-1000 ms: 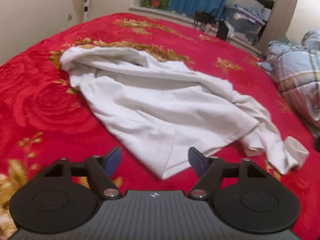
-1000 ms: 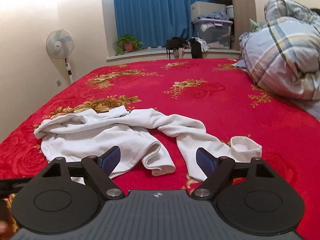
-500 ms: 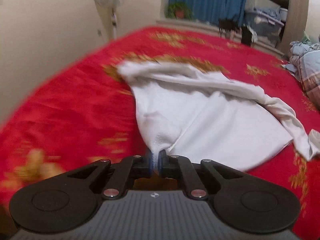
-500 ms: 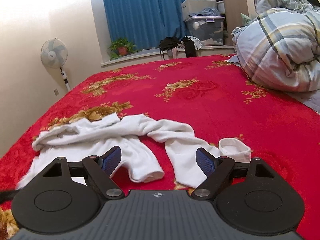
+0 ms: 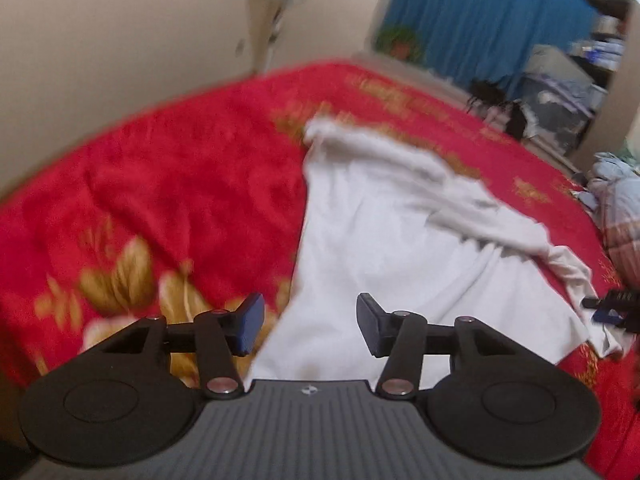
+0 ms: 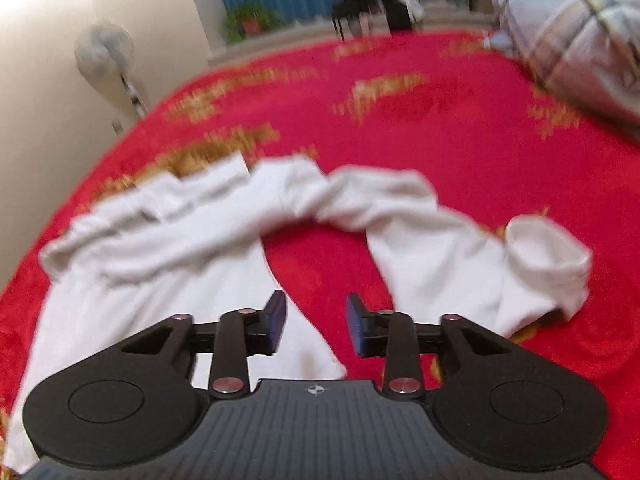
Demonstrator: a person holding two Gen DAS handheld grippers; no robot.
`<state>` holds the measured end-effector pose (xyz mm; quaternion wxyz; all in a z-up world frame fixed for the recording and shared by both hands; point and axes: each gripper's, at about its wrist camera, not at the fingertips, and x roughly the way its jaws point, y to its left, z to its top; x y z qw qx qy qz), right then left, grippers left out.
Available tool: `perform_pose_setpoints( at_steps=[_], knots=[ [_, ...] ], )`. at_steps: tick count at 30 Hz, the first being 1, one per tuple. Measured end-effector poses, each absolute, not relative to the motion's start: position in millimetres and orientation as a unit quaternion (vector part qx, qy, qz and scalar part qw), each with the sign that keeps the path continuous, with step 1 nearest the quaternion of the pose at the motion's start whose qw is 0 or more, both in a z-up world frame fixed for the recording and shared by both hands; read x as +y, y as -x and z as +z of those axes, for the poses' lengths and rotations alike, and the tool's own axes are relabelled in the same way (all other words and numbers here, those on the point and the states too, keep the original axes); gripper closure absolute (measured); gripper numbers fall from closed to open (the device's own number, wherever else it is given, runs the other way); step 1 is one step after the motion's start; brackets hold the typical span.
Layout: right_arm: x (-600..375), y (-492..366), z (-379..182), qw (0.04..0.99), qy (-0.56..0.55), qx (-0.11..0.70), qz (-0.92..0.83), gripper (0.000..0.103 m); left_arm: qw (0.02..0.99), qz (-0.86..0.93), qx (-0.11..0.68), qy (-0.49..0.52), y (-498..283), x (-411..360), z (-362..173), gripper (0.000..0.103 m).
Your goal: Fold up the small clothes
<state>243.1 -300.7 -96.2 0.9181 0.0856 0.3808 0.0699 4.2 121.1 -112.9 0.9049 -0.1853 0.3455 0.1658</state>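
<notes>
A small white long-sleeved garment (image 5: 400,248) lies spread on the red flowered bedspread (image 5: 168,196). My left gripper (image 5: 310,330) is open, its fingers either side of the garment's near left hem corner, holding nothing. My right gripper (image 6: 315,326) is open and empty over the garment's near right corner (image 6: 312,356). In the right wrist view the body (image 6: 132,280) lies to the left. A sleeve (image 6: 432,248) with a folded cuff (image 6: 548,256) trails to the right. The right gripper's tip shows at the left wrist view's right edge (image 5: 616,310).
A plaid quilt (image 6: 580,36) is heaped at the bed's far right. A standing fan (image 6: 106,56) is by the left wall. Blue curtains (image 5: 480,24), a potted plant (image 6: 248,20) and storage boxes (image 5: 560,80) lie beyond the bed's far edge.
My left gripper was shut on the hem corner half a second ago and has let it go and opened. The garment's body now lies stretched flatter. My right gripper moved down closer to the cloth.
</notes>
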Motion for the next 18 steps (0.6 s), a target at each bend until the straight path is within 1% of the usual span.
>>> perform_pose_setpoints(
  at_steps=[1,4,5,6,7,8,10,14,16,18],
  knots=[
    [-296.7,-250.2,-106.9,0.912,-0.082,0.395,0.069,0.053,0.897,0.168,0.359,0.196,-9.2,123.7,-120.0,0.047],
    [-285.4,-257.4,-132.9,0.905,-0.059,0.417,0.062,0.053,0.872,0.166,0.403,0.223,-21.2,129.6,-140.7,0.048],
    [-282.7,-256.9,-138.7,0.904,-0.052,0.421,0.061,0.053,0.869,0.169,0.41,0.219,-24.1,130.7,-144.8,0.054],
    [-281.2,-255.0,-141.3,0.905,-0.044,0.419,0.063,0.06,0.868,0.172,0.415,0.212,-25.0,130.5,-149.2,0.06],
    [-279.1,-252.4,-141.7,0.908,-0.033,0.412,0.068,0.081,0.868,0.176,0.419,0.202,-25.8,129.5,-149.5,0.079],
    [-278.4,-248.9,-140.1,0.91,-0.026,0.407,0.079,0.095,0.868,0.183,0.42,0.193,-25.6,131.2,-151.9,0.1],
    [-285.4,-240.5,-129.5,0.913,-0.038,0.395,0.094,0.097,0.87,0.192,0.413,0.188,-21.9,136.1,-148.1,0.101],
    [-313.4,-207.0,-79.3,0.924,-0.077,0.357,0.115,0.097,0.893,0.18,0.363,0.194,-2.3,141.4,-117.3,0.102],
    [-328.1,-181.3,-51.5,0.93,-0.085,0.338,0.12,0.098,0.905,0.165,0.341,0.193,12.0,141.4,-100.7,0.103],
    [-347.6,-147.3,-26.5,0.935,-0.094,0.32,0.125,0.098,0.911,0.158,0.334,0.181,26.6,138.8,-87.4,0.103]
  ],
)
